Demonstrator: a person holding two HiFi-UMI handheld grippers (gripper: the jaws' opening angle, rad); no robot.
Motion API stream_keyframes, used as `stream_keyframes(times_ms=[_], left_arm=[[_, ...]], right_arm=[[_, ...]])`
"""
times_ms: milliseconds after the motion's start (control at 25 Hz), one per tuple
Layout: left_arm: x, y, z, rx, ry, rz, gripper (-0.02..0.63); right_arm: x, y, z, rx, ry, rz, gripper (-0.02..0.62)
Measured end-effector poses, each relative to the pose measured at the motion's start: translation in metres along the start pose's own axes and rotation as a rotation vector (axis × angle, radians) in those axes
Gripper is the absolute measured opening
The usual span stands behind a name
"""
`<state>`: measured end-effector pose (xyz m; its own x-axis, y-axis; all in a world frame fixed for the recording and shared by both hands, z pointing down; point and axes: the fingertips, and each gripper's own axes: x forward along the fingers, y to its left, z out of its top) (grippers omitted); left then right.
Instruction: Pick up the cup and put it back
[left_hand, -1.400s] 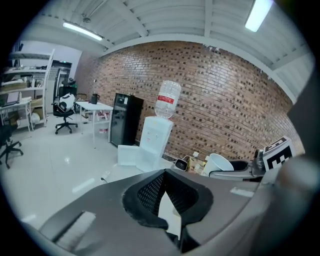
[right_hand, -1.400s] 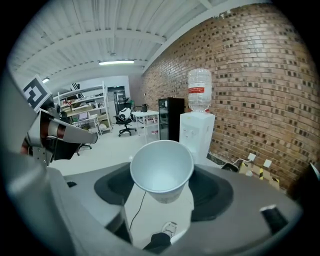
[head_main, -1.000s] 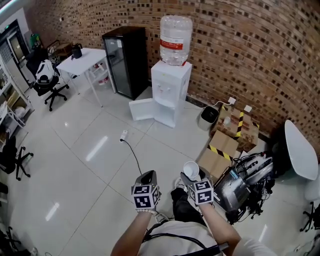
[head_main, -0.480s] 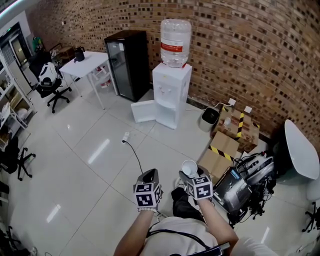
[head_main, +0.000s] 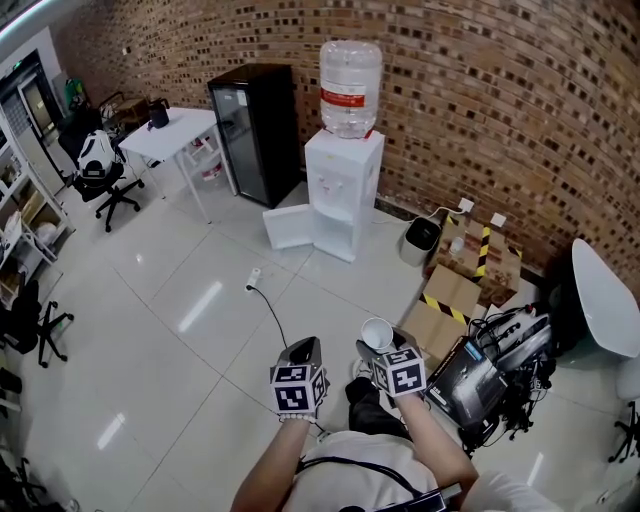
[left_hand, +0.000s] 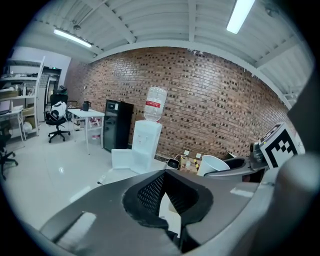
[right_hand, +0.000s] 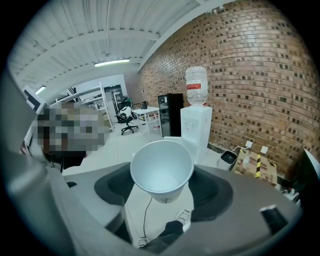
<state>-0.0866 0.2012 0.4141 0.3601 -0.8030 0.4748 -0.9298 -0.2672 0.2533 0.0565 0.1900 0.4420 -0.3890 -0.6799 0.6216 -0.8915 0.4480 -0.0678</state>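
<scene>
Pointing forward and downward, right gripper (head_main: 384, 343) holds white cup (head_main: 377, 332).

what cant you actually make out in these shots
- cup: print low on its wall too small to read, right gripper view; its lower part sits behind the right claw in head view
- water dispenser: taps too small, head view
- white table: items on it too small, head view
- white curved object: cut off by head view's right edge
</scene>
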Motion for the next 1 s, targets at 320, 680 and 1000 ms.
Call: stream_keyframes(times_ms=[320, 680, 1000], left_arm=[[0.010, 0.003, 0.008, -0.037, -0.008, 0.005, 0.003], [0.026, 0.007, 0.017, -0.052, -0.018, 0.017, 0.003], [0.043, 0.043, 0.021, -0.095, -0.007, 0.076, 0.003]], right_arm=[[0.005, -0.006, 0.011, 0.001, 0.002, 0.005, 0.336], [0.019, -0.018, 0.020, -0.007, 0.008, 0.012, 0.336], [0.066, -0.011, 0.030, -0.024, 0.046, 0.066, 0.337]])
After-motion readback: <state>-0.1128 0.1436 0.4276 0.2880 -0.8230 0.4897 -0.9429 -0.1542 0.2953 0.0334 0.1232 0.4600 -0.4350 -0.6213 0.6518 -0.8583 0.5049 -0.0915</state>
